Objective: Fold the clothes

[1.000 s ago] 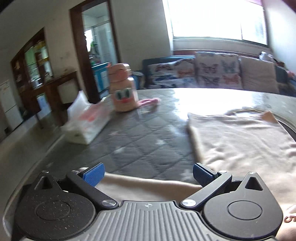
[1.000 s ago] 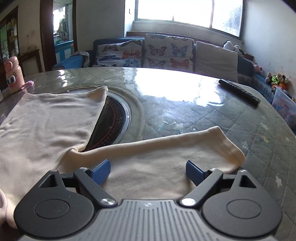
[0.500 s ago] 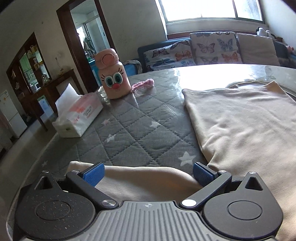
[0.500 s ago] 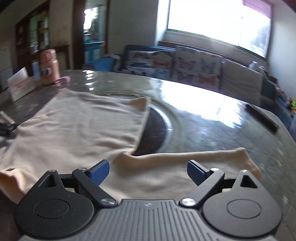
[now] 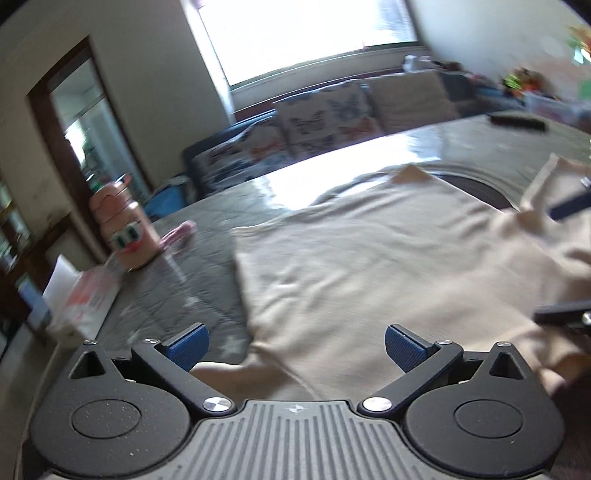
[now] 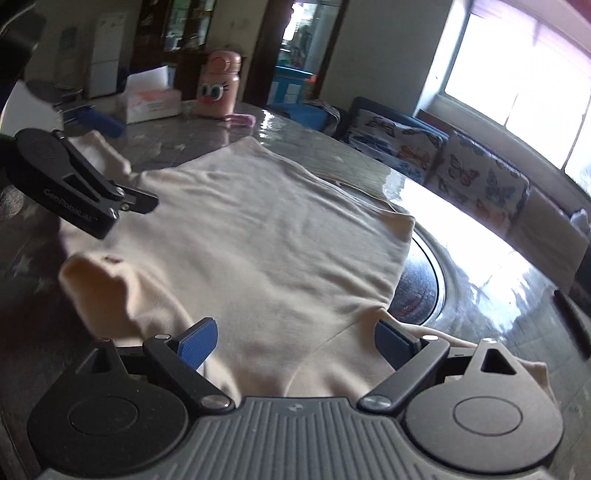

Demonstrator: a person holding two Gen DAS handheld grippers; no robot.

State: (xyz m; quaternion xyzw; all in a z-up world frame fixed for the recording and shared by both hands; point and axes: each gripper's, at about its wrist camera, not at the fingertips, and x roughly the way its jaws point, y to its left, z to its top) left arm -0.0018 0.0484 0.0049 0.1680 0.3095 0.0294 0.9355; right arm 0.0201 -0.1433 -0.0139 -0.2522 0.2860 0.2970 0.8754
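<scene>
Left hand-held gripper (image 5: 293,349): blue pads spread wide, nothing pinched. It sits low over the near left edge of the shirt (image 5: 369,266), with a sleeve bunched just under the left pad. Left view is motion-blurred.

Right hand-held gripper (image 6: 295,341): also spread wide, nothing pinched. It hovers over the near right part of the shirt, where the right sleeve runs off to the right under the right pad. In this view the left hand-held gripper shows at far left, above the shirt's left shoulder area; whether it touches the cloth there, cannot tell.

The cream shirt lies mostly flat on the desk (image 6: 306,147), body spread toward the far side, some wrinkles. Near left, the fabric is humped up in a fold. Its far right corner overlaps the dark round inset (image 6: 421,280) in the middle of the desk.

Far left on the desk: a tissue box (image 6: 149,103) and a pink bottle with cartoon eyes (image 6: 218,86) just beside it, both well apart from the shirt. A small pink item (image 6: 240,120) lies near the bottle. A remote (image 5: 515,122) sits on the far right.

Beyond the desk: a sofa with butterfly cushions (image 6: 469,173), under a bright window (image 5: 306,33).
</scene>
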